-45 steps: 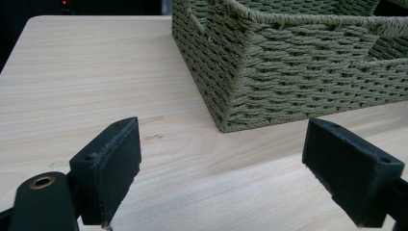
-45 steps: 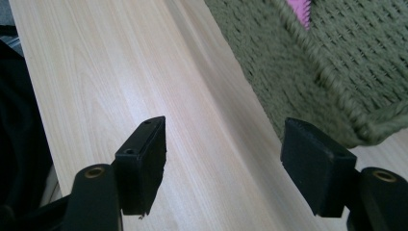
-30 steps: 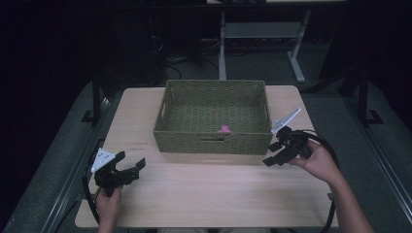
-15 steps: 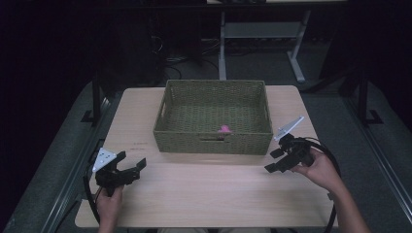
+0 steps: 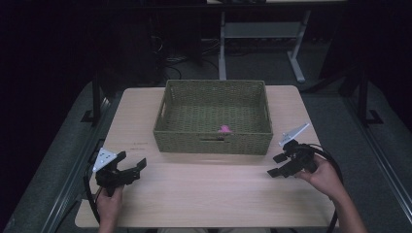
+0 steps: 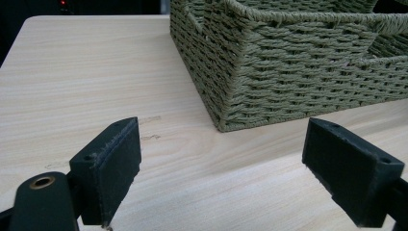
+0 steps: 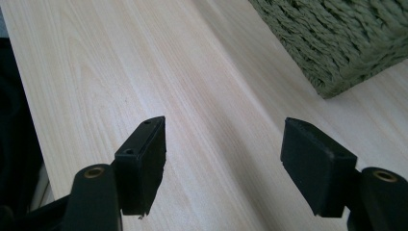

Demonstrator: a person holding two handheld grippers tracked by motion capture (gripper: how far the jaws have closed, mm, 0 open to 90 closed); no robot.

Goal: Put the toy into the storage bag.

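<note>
A green woven basket (image 5: 212, 141) stands at the middle back of the light wooden table (image 5: 204, 189). A small pink thing (image 5: 224, 129) lies inside it near the front wall. My left gripper (image 5: 131, 164) rests near the table's front left, open, with nothing between its jaws. Its own view looks at the basket's front left corner (image 6: 226, 115), with my left gripper (image 6: 221, 175) wide open there. My right gripper (image 5: 276, 165) hovers at the front right, just off the basket's front right corner, open and empty. In its own view my right gripper (image 7: 223, 163) faces bare wood and the basket corner (image 7: 337, 82).
A metal table frame (image 5: 257, 34) and cables stand on the dark floor behind the table. Black cables loop from both grippers off the table's sides. A grey mat surrounds the table.
My right gripper has drawn back from the basket's right front corner, toward the person and lower over the table. The left gripper has barely moved.
</note>
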